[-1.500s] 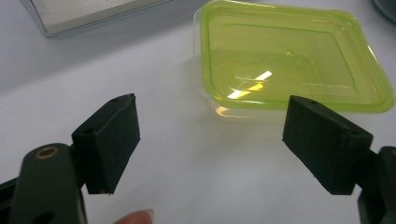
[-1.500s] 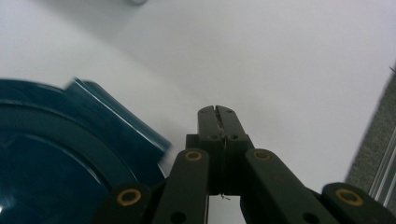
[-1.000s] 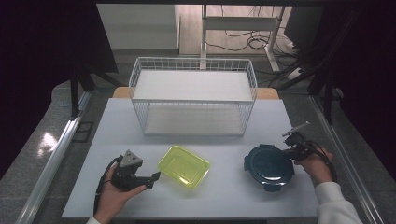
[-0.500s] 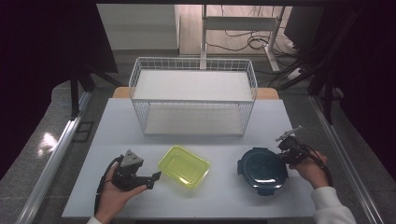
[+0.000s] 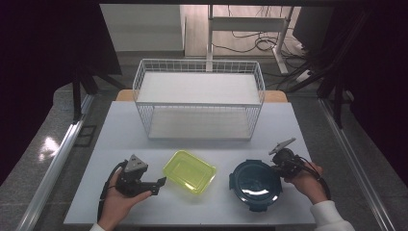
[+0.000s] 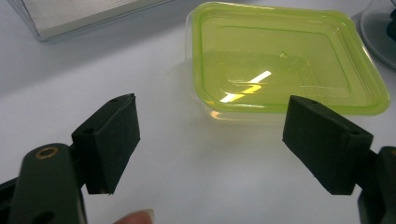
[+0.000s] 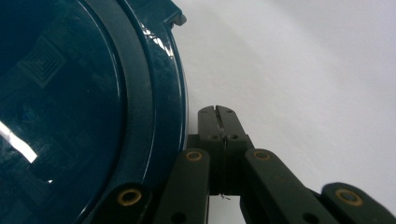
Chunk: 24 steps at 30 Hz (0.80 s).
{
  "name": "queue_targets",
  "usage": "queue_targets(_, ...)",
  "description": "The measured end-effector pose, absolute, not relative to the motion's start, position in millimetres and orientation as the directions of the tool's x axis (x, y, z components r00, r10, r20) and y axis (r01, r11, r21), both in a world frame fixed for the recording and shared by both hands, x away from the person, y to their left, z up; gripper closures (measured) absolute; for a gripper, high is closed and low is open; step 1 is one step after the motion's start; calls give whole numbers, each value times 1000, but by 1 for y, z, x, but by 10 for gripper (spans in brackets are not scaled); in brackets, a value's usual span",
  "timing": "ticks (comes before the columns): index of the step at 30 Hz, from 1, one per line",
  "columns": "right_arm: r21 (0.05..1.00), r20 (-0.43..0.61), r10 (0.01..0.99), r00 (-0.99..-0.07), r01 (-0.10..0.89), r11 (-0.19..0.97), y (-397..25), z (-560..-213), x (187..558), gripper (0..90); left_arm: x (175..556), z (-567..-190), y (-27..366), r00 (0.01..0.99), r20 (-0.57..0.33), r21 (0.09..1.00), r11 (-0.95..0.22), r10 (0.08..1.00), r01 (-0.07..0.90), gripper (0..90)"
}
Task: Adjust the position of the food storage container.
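Note:
A round dark teal lid (image 5: 254,184) (image 7: 70,93) lies flat at the front right of the white table (image 5: 120,139). My right gripper (image 5: 277,168) (image 7: 217,112) is shut with nothing between its jaws, and its tip rests against the lid's right rim. A shallow yellow-green plastic container (image 5: 189,172) (image 6: 280,60) sits open side up at the front centre. My left gripper (image 5: 161,183) (image 6: 210,126) is open just to its left, low over the table, with its jaws pointing at the container's near corner and apart from it.
A white wire basket (image 5: 199,62) stands across the back half of the table, behind both objects. A metal rail (image 5: 53,168) runs along the floor left of the table. The teal lid's edge (image 6: 380,37) shows at the far right of the left gripper view.
The teal lid has slid left, closer to the yellow-green container, with my shut right gripper moving left against its rim. My left gripper has stayed in place.

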State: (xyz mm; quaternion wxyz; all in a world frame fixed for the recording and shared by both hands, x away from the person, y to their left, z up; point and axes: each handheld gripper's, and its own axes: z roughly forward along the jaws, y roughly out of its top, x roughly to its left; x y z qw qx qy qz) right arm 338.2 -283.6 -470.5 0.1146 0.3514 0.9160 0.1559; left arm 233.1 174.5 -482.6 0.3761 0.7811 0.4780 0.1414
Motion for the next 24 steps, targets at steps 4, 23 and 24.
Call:
queue_targets(4, 365, -100, 668, -737, 598, 714, -278, -471, 335, 894, 233, -482, 174, 503, -139, 724, -259, 853, 639, 187)
queue_targets(23, 626, -48, 766, -641, 579, 523, -297, -436, 295, 889, 228, -474, 166, 513, -144, 741, -251, 846, 622, 175)
queue_targets(24, 626, -48, 766, -641, 579, 523, -297, -436, 295, 889, 228, -474, 166, 513, -144, 741, -251, 846, 622, 175)
